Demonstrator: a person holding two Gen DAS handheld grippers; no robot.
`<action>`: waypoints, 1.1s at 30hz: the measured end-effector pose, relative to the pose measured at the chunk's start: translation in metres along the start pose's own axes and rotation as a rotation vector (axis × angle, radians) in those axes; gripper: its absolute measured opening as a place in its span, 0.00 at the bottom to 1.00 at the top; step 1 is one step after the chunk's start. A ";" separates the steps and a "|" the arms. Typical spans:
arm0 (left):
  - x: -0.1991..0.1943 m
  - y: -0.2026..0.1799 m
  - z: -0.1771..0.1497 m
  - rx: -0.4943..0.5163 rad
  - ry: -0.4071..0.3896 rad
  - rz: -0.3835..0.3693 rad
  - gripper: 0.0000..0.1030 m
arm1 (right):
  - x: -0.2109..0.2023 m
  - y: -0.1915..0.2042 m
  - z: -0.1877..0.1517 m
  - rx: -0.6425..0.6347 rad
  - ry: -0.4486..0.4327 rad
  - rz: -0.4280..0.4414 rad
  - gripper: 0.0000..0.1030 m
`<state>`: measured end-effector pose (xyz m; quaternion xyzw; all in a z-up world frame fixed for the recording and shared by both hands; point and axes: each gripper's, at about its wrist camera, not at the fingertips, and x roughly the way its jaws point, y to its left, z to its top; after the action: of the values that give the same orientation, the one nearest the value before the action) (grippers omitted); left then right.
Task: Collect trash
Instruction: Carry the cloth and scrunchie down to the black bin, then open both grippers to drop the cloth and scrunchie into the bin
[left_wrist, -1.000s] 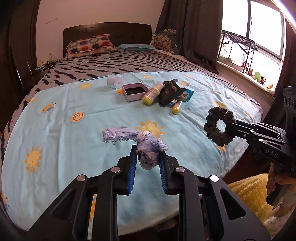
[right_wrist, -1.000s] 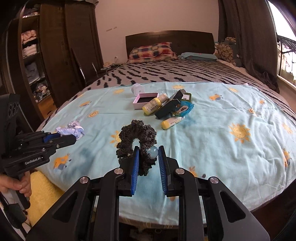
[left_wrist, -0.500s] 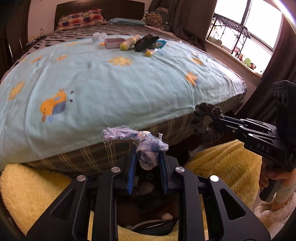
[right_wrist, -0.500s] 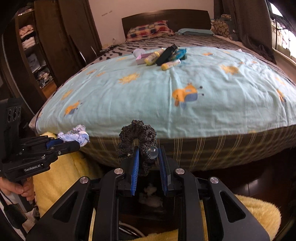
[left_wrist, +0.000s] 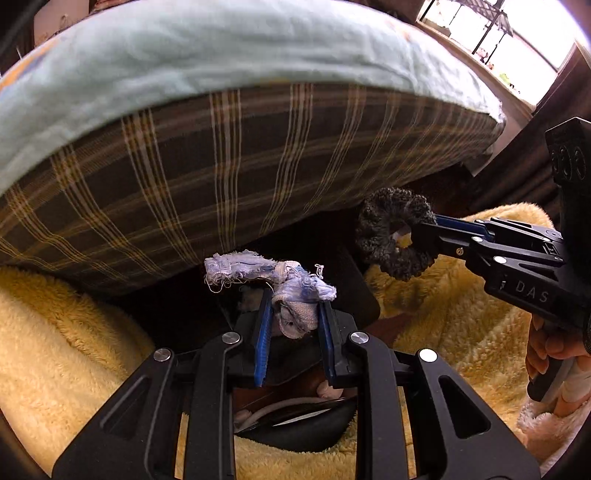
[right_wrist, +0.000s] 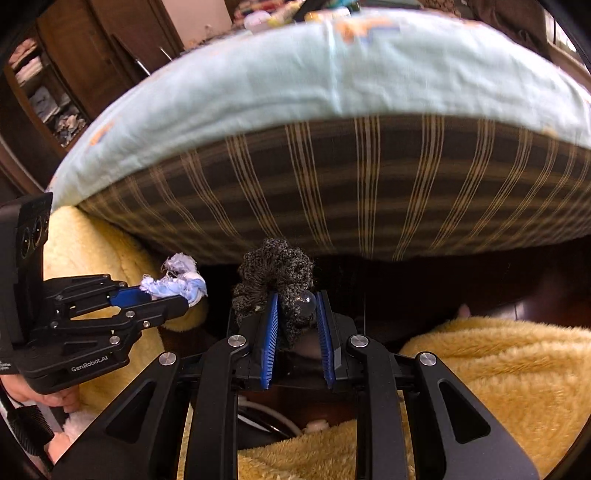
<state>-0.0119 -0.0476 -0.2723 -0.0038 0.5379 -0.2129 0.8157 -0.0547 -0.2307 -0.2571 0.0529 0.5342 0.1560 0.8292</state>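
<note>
My left gripper (left_wrist: 294, 306) is shut on a frayed white and blue rag (left_wrist: 273, 275), which sticks out up and to the left of the blue pads. My right gripper (right_wrist: 295, 306) is shut on a dark knitted scrunchie (right_wrist: 275, 266) with a clear bead on it. Both point steeply down at a dark gap below the bed's edge, where a dark bin (left_wrist: 295, 432) with pale bits inside shows between the fingers. In the left wrist view the scrunchie (left_wrist: 395, 236) hangs to the right; in the right wrist view the rag (right_wrist: 177, 282) is at the left.
The plaid side of the mattress (left_wrist: 221, 166) under a light blue sheet (left_wrist: 221, 48) fills the upper view. Yellow fluffy fabric (right_wrist: 498, 369) lies on both sides of the gap. A hand (left_wrist: 550, 354) holds the right gripper's handle. Wooden shelves (right_wrist: 48, 92) stand at the far left.
Both grippers have dropped from above the bed to below its edge and tipped downward, each keeping its hold. The bed top has slid out of view and the dark gap has come in.
</note>
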 end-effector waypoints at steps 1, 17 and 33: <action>0.005 0.000 -0.001 0.000 0.011 0.002 0.21 | 0.006 -0.002 -0.001 0.009 0.010 -0.005 0.21; 0.053 0.006 0.003 -0.001 0.132 -0.021 0.24 | 0.053 -0.013 0.000 0.072 0.092 -0.023 0.23; -0.002 0.020 0.016 -0.004 0.014 0.032 0.67 | -0.004 -0.023 0.038 0.073 -0.047 -0.059 0.84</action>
<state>0.0079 -0.0321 -0.2686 0.0044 0.5439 -0.1989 0.8152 -0.0177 -0.2511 -0.2432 0.0711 0.5212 0.1106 0.8432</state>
